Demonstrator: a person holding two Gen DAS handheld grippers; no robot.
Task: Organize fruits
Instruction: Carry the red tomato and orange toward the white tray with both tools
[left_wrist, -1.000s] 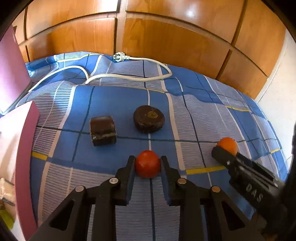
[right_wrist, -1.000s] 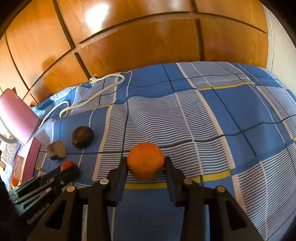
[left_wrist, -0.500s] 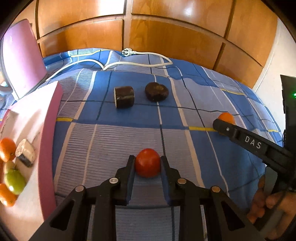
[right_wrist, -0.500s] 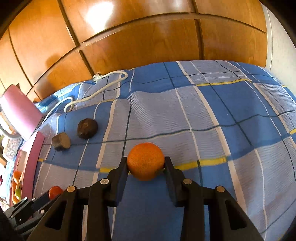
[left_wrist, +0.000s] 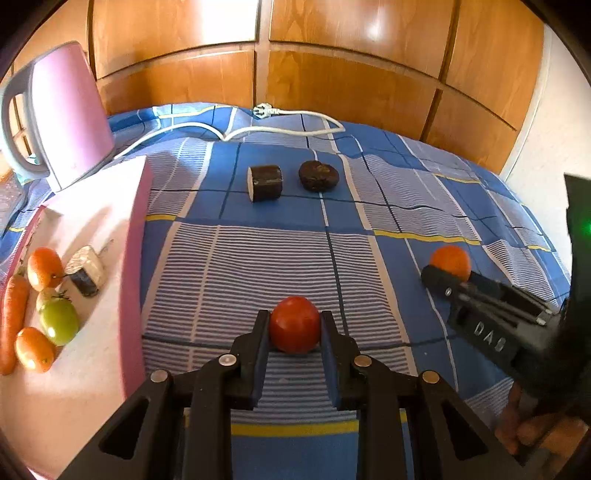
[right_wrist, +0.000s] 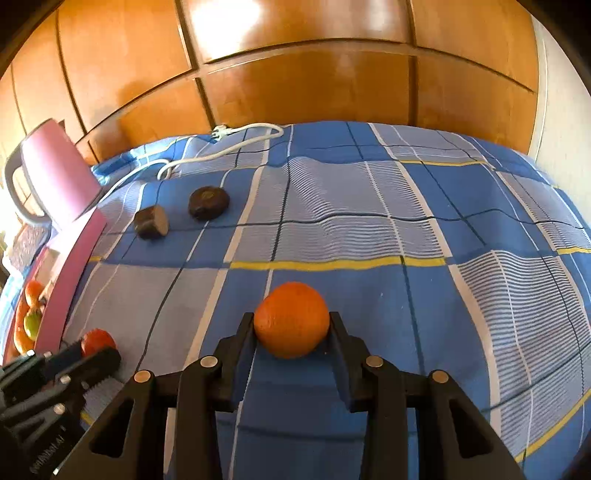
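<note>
My left gripper (left_wrist: 294, 325) is shut on a red tomato (left_wrist: 294, 323), held above the blue checked bedspread (left_wrist: 258, 266). To its left lies a pink tray (left_wrist: 107, 236) with orange fruits (left_wrist: 44, 267), a green tomato (left_wrist: 59, 321), a carrot (left_wrist: 13, 317) and a foil-wrapped piece (left_wrist: 86, 267). My right gripper (right_wrist: 291, 325) is shut on an orange (right_wrist: 291, 319); in the left wrist view that orange (left_wrist: 451, 260) and the right gripper (left_wrist: 448, 271) show at the right. In the right wrist view, the left gripper (right_wrist: 99, 349) with the tomato (right_wrist: 96, 341) sits low left, next to the pink tray (right_wrist: 70, 273).
Two dark brown lumps (left_wrist: 264, 182) (left_wrist: 318, 175) lie on the bedspread farther back. A pink kettle (left_wrist: 64, 114) stands behind the tray, and a white power cord (left_wrist: 280, 127) runs along the far edge. Wooden panels (left_wrist: 332, 74) rise behind. A hand (left_wrist: 532, 428) holds the right gripper.
Both grippers have drawn back and leftward with their fruits; the dark lumps look farther away, and the pink tray with its contents and the kettle have come into the left wrist view.
</note>
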